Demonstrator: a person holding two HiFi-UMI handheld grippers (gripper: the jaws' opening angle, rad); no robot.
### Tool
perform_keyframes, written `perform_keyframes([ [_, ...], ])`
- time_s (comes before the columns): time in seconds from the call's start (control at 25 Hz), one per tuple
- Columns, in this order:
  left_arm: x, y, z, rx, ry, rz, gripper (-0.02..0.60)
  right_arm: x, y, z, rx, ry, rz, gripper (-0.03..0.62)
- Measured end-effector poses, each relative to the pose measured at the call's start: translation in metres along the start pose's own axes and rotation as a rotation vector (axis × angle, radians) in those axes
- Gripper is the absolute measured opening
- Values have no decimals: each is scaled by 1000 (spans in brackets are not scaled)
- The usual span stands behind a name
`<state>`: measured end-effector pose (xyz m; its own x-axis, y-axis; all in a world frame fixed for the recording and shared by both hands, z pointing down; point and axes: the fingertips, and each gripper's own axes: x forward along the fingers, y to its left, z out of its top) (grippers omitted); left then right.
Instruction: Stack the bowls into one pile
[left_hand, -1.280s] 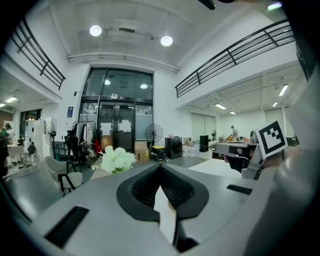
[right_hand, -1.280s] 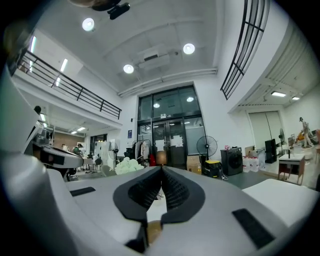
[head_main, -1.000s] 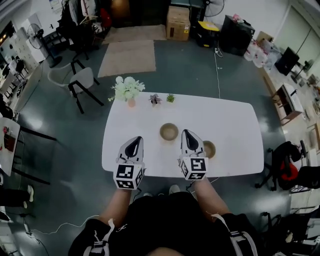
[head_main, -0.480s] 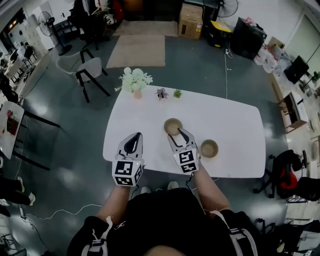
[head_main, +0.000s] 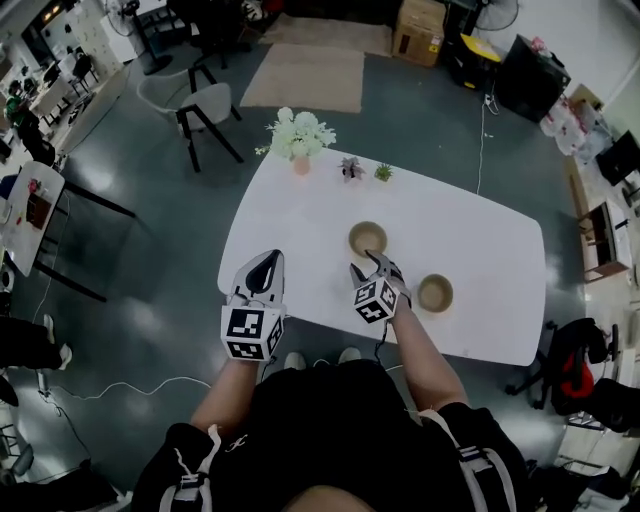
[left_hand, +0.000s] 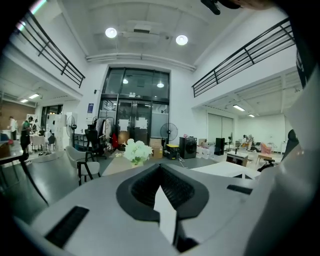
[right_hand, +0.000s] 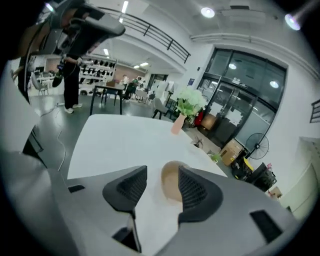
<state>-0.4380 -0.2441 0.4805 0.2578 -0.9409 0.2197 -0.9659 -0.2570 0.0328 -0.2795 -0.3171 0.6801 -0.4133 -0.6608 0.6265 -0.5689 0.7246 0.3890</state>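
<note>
Head view. On the white tabletop (head_main: 300, 215): two bowls, both upright and well apart. First bowl (head_main: 367, 238) just ahead of the jaws of the right gripper (head_main: 370, 268). Second bowl (head_main: 435, 293) off to the right of those jaws and a little nearer the person, close to the near edge. Left gripper (head_main: 266, 268) over the near left corner, jaws pointing away from the person, well left of both bowls. Far beyond both pairs of jaws, along the far edge: one vase of white flowers (head_main: 300, 135) and two small potted plants (head_main: 351, 168) (head_main: 383, 172). Broad bare tabletop between the left jaws and that row (and more of it to the right, past the second bowl).

Left gripper view. Jaws pressed together, pad against pad, nothing between them. Straight ahead of the tips, the flowers (left_hand: 137, 150); to the right of the jaws, a pale strip of tabletop (left_hand: 225, 170).

Right gripper view. Jaws moderately apart, clamped on nothing. First bowl (right_hand: 170, 187) in the gap just past the tips, its right side hidden behind the right jaw; touching or not, cannot tell. Farther ahead, the flowers (right_hand: 189, 102) and both small plants (right_hand: 199, 143) (right_hand: 215, 157). Left of the jaws, bare tabletop (right_hand: 115, 140) out to its edge.
</note>
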Motion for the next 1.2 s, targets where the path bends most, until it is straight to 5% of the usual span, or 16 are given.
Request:
perform_keyframes([
  [0.4, -23, 26, -6, -10, 22, 97, 12, 53, -9, -56, -358, 300, -42, 170],
  [0.56, -33, 34, -5, -16, 24, 124, 12, 57, -7, -55, -439, 313, -39, 58],
  [0.84, -38, 33, -5, -17, 20, 121, 12, 47, -6, -40, -435, 269, -44, 41],
  [1.2, -18, 6, -3, -8, 13, 11, 12, 1, -30, -30, -339, 244, -144, 41],
])
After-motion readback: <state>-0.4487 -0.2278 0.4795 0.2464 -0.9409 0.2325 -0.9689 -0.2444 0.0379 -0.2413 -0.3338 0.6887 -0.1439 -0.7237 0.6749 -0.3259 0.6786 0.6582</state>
